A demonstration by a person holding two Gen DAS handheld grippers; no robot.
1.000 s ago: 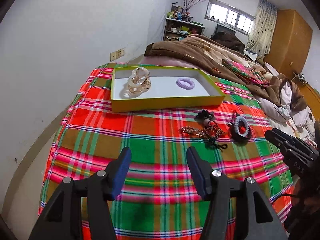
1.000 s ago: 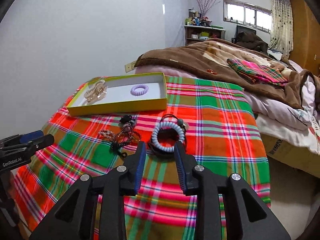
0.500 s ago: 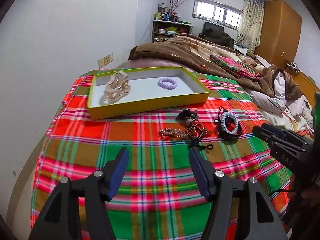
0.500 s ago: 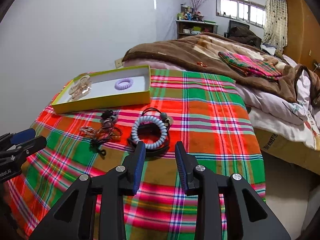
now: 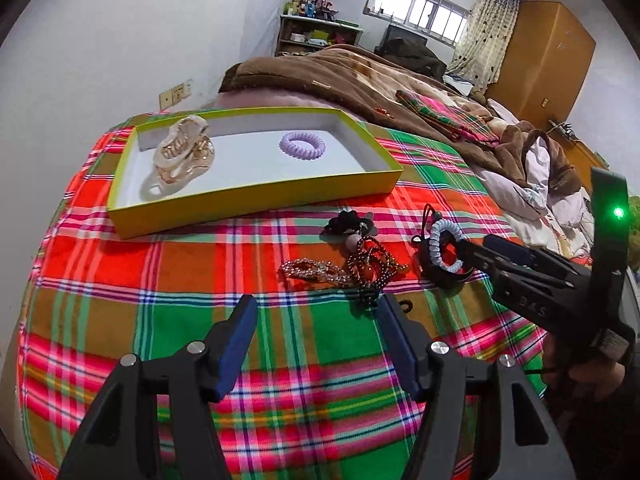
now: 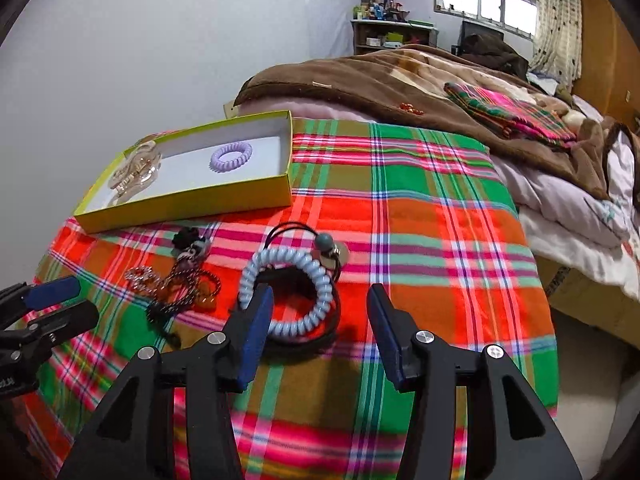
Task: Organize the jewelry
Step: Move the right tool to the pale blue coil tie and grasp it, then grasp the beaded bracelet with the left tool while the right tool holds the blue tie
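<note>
A yellow-green box [image 5: 256, 200] on the plaid cloth holds a clear-and-gold hair claw [image 5: 182, 156] and a lilac coil hair tie [image 5: 302, 145]. In front of it lie a black flower tie [image 5: 348, 224], a tangle of bead chains [image 5: 352, 268] and a pale blue coil tie [image 6: 316, 280] on a black band. My right gripper [image 6: 320, 300] hovers just short of the blue coil, jaws opening, the coil's near edge partly between them, pads not pressing. My left gripper [image 5: 316, 316] is open and empty, just short of the bead chains.
A brown blanket [image 6: 360, 80] and a folded plaid cloth [image 6: 516, 116] lie behind the box. A white wall runs along the left. The bed drops off on the right to the floor [image 6: 592, 400]. Shelf, window and wardrobe stand far back.
Both grippers have come forward and lower toward the loose jewelry. The right jaws have spread much wider around the blue coil; the left jaws widened slightly.
</note>
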